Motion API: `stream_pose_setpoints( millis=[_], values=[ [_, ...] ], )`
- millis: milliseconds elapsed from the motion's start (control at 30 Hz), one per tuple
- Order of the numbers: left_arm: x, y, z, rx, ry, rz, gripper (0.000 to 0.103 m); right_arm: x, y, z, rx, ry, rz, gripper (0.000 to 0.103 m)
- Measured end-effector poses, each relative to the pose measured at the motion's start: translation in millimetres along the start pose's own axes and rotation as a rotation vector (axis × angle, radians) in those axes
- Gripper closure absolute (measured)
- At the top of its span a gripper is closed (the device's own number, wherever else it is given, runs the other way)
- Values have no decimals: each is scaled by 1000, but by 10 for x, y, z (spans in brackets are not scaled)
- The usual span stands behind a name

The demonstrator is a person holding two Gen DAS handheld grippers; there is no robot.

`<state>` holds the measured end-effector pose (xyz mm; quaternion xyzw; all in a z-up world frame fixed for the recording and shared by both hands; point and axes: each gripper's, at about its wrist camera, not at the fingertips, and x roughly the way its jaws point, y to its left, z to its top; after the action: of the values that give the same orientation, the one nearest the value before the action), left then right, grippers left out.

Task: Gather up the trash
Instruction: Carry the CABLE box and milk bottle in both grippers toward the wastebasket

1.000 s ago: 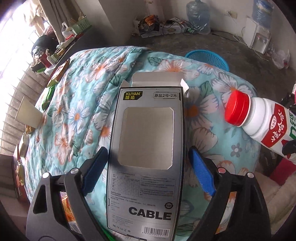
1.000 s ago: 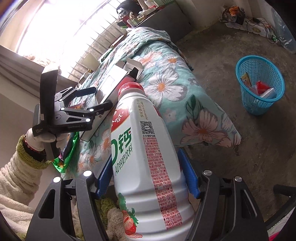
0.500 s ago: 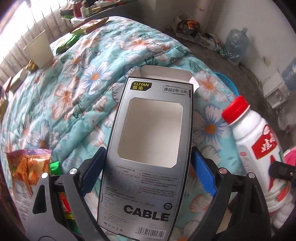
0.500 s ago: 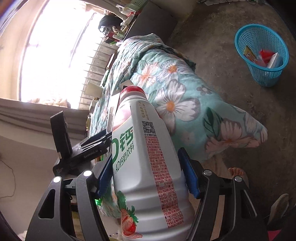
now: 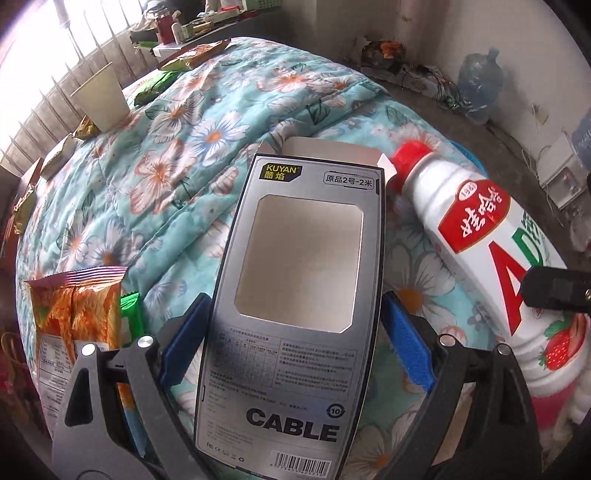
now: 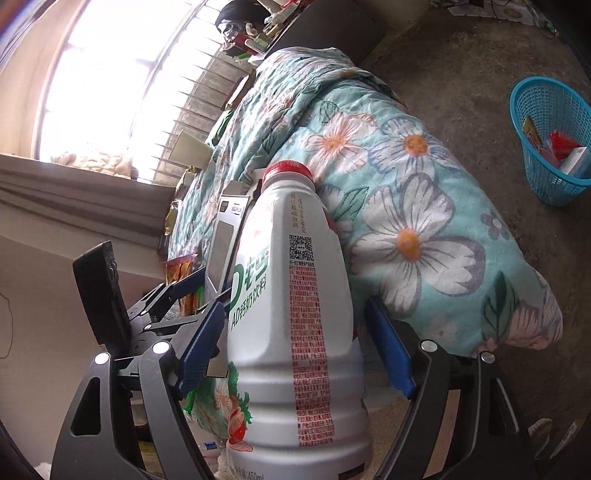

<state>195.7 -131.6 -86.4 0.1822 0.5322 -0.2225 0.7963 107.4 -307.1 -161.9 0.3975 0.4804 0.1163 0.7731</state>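
My left gripper (image 5: 295,325) is shut on a flat grey cable box (image 5: 295,295) with a cut-out window, held above the floral quilt (image 5: 177,155). My right gripper (image 6: 295,332) is shut on a white milk-drink bottle (image 6: 295,314) with a red cap; the bottle also shows at the right of the left wrist view (image 5: 480,236). The cable box edge (image 6: 225,236) and the left gripper (image 6: 173,295) show left of the bottle in the right wrist view. A blue trash basket (image 6: 554,140) with some trash in it stands on the floor at the far right.
On the quilt lie an orange snack bag (image 5: 74,314), a green wrapper (image 5: 131,317), a paper cup (image 5: 99,99) and several more wrappers near the window. A cluttered shelf (image 5: 192,26) is at the back. Water jugs (image 5: 480,81) stand on the concrete floor.
Both grippers swung with their loads: the left view turned toward the window end of the bed, and the bottle came closer beside the cable box. The basket slid right in the right view.
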Motion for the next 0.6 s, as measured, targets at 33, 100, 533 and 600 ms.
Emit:
stream_pose_setpoints(
  millis=[33,100,533,600],
  values=[
    [-6,7,-15,5,-2,2,16,4,-17,8,-4,14,3,26],
    [-25,22,-32,13,1,1,16,24,-19,40,-6,39,15,26],
    [-22,72,-55,-6,17,-22,18,72,-105,98,33,68,47,38],
    [-39,80,-69,-16,12,-28,18,35,-171,92,68,54,78,40]
  ],
)
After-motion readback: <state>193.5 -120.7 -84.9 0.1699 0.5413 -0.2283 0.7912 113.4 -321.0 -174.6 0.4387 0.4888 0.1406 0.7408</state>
